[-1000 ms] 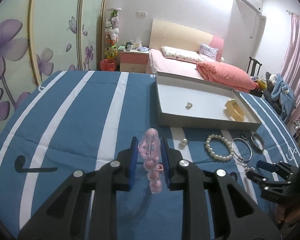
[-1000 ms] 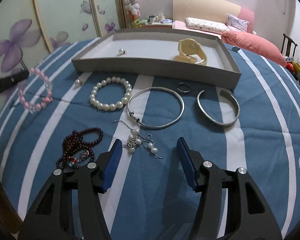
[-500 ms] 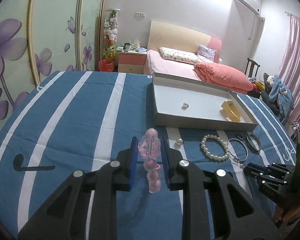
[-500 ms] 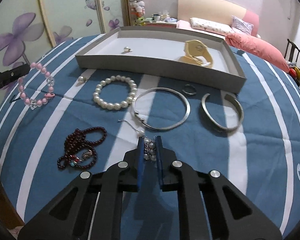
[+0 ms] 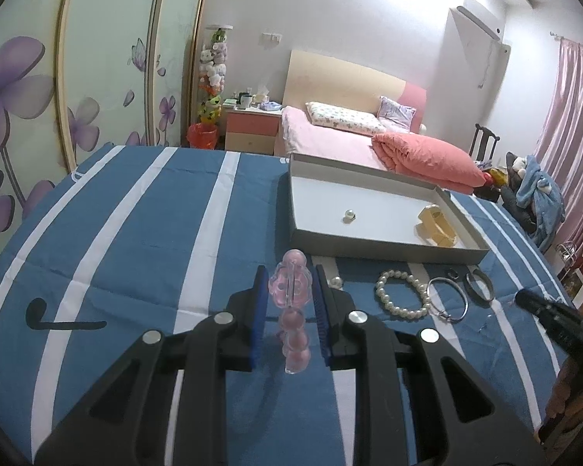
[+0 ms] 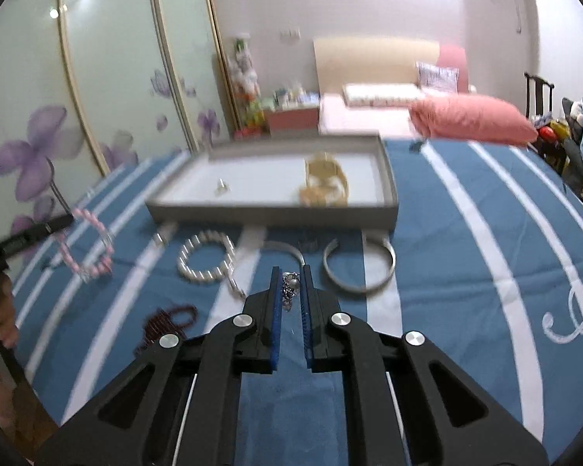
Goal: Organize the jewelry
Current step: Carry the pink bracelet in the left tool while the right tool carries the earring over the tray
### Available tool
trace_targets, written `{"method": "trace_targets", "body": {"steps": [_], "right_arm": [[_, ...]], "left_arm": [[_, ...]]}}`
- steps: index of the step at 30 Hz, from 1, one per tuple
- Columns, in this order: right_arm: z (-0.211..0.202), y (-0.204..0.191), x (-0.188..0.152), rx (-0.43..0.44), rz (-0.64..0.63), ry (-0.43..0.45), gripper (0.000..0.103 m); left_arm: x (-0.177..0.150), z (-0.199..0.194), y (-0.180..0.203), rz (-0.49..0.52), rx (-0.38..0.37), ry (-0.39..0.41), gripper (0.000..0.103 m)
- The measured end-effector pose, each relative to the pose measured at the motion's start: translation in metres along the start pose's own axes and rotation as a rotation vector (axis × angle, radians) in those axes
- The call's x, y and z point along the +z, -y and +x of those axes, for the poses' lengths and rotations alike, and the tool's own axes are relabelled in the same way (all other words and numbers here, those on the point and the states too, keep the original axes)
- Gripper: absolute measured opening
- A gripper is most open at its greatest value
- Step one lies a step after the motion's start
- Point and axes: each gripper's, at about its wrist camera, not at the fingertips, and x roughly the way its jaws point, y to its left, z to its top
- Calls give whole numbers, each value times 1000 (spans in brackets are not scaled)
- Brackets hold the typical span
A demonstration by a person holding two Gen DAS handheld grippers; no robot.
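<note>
My left gripper [image 5: 289,285] is shut on a pink bead bracelet [image 5: 292,318], held above the blue striped cloth; the bracelet also shows in the right wrist view [image 6: 87,246]. My right gripper [image 6: 291,283] is shut on a small silver and pearl earring cluster [image 6: 290,291], lifted off the cloth. The grey tray [image 5: 384,246] lies ahead with a small pearl piece [image 5: 348,215] and a yellow watch [image 5: 437,227] inside. On the cloth lie a pearl bracelet [image 6: 206,258], a silver bangle [image 5: 447,299], an open silver cuff [image 6: 359,270] and a dark red bead string [image 6: 163,324].
A loose pearl [image 5: 335,282] and a small ring [image 5: 452,272] lie by the tray's near wall. A bed with pink bedding [image 5: 369,136] stands behind the table, wardrobe doors [image 5: 39,89] on the left. The right gripper shows at the left wrist view's right edge [image 5: 552,312].
One second ago my right gripper was open over the earring cluster; it shut on it and has now lifted it, tilting up toward the tray. My left gripper holds the pink bracelet as before.
</note>
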Motion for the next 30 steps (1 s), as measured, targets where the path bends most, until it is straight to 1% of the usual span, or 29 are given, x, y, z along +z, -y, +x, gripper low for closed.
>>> {"method": "trace_targets", "body": {"steps": [6,9,18,24,30], "right_arm": [[-18,-6,15,31,-1,123,10],[-24,-10,20,40,-6,168,10],[-36,-14,26,56,-12,252,10],[-42,-17,28,47,-17,307,10],[-43,-16,30,37,-19,343,10]], "left_arm": [[1,-11,7,3,-16,34,23],[3,-15,10,5,-24,52,23],[3,-27,20,15,-31,103,23],[2,-37,31,29,-21,153,23],[3,-45,42,48,-16,201,23]]}}
